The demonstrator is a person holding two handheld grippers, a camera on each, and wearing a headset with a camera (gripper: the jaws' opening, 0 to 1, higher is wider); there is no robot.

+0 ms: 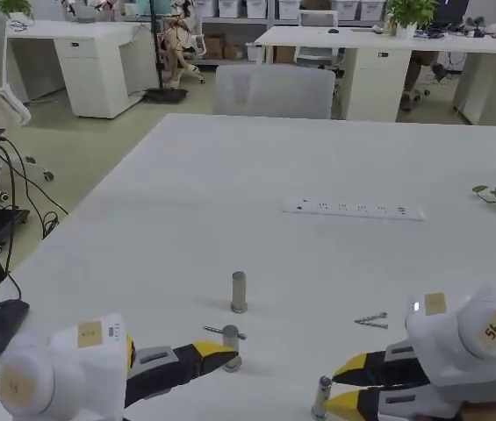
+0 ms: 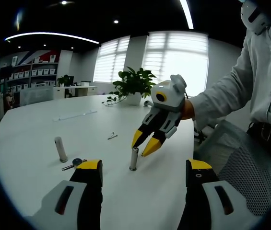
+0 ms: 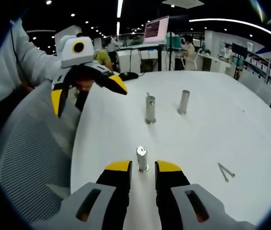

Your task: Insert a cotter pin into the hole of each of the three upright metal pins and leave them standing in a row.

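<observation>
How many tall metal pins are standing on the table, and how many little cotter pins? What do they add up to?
upright metal pins: 3
cotter pins, one through the middle pin and two that look loose on the table: 3
Total: 6

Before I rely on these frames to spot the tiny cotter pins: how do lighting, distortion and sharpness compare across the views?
Head view: even, soft light, faint shadows, the loose cotter pins small but distinct. Left gripper view: the windows are blown out, and the fisheye bends the table. Right gripper view: same bending, the nearest metal pin sharp, cotter pins thin toward the edge.
</observation>
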